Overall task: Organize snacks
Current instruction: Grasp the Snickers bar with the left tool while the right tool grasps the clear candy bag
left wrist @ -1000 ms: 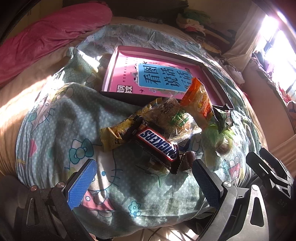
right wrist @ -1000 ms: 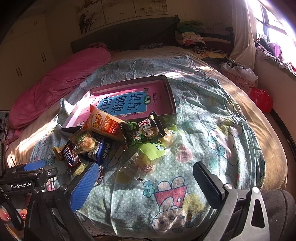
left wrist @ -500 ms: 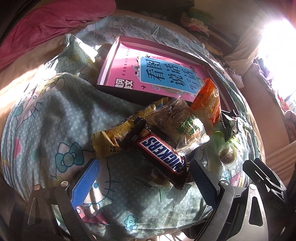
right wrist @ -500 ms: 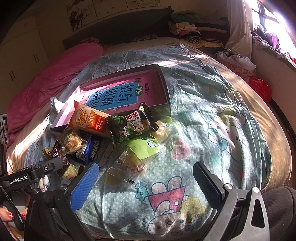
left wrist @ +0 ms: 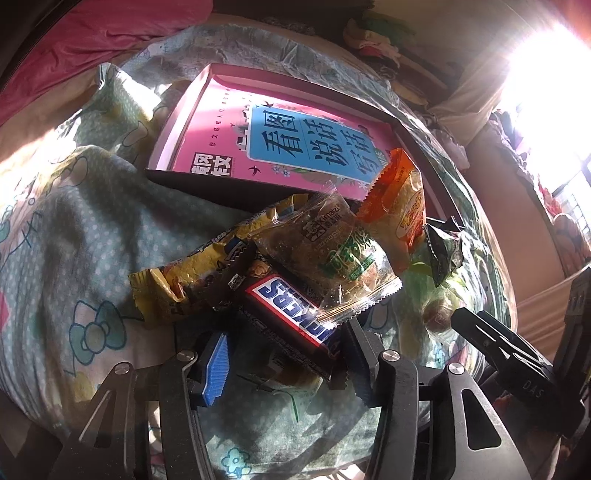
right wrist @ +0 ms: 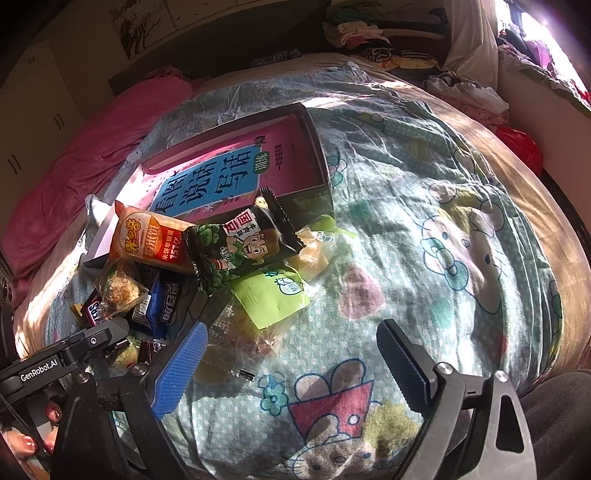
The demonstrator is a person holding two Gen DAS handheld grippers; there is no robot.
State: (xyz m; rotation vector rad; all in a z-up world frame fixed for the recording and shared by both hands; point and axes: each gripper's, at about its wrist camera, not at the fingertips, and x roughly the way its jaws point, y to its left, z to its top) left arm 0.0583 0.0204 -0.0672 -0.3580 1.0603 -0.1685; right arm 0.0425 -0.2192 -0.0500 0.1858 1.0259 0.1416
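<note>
A pile of snacks lies on the bedspread in front of a shallow box with a pink book in it. A Snickers bar lies nearest my left gripper, whose jaws have narrowed around the bar's near end. A clear-wrapped cake, a yellow packet and an orange packet lie around it. My right gripper is open and empty above the bedspread, near a clear wrapper, a green packet and a black packet; the box lies beyond.
A pink blanket lies at the bed's far left. Piled clothes sit at the back, and a red bag lies beside the bed on the right. The left gripper's body shows at the lower left of the right wrist view.
My left gripper has moved forward onto the Snickers bar and its jaws have closed in around the bar's end. My right gripper has drifted closer to the snack pile, still open.
</note>
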